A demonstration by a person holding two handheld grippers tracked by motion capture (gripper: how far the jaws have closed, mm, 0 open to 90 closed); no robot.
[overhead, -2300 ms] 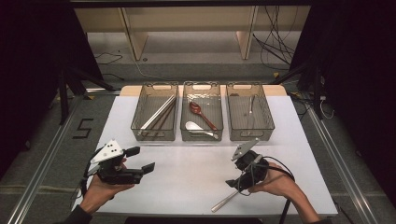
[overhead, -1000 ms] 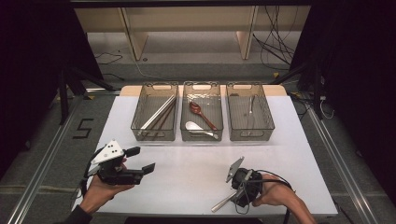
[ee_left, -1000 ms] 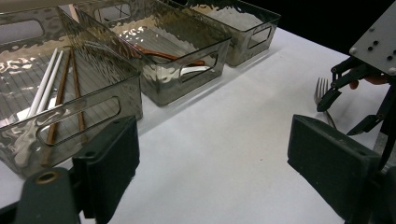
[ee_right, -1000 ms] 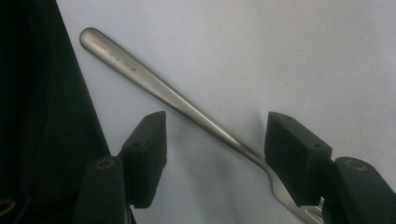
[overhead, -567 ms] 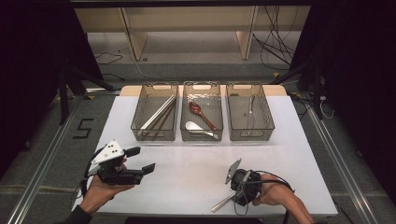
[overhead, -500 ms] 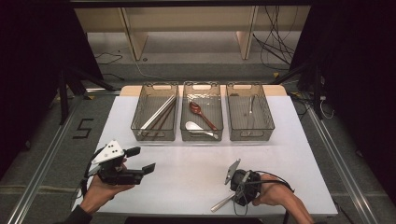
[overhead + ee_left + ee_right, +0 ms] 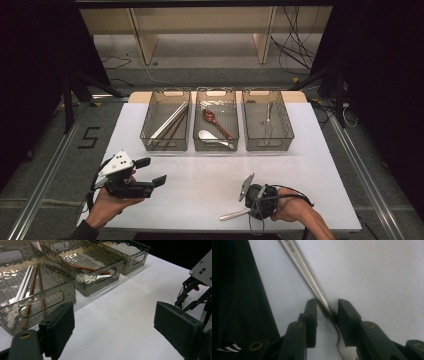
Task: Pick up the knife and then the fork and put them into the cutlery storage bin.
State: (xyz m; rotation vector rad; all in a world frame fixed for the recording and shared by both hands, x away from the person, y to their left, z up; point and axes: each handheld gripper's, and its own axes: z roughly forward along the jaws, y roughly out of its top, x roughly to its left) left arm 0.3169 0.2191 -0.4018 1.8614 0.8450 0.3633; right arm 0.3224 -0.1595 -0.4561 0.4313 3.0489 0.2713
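Fork [image 7: 312, 282] was pinched between the right gripper [image 7: 327, 312] pads — jaws just closed in, formerly apart.

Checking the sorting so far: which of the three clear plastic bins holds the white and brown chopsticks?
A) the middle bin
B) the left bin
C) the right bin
B: in the high view the white and brown chopsticks lie in the left clear plastic bin; the middle clear plastic bin holds a brown wooden spoon and a white spoon.

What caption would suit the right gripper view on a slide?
The right gripper, jaws just closing, straddles a metal utensil's handle lying on the white table.
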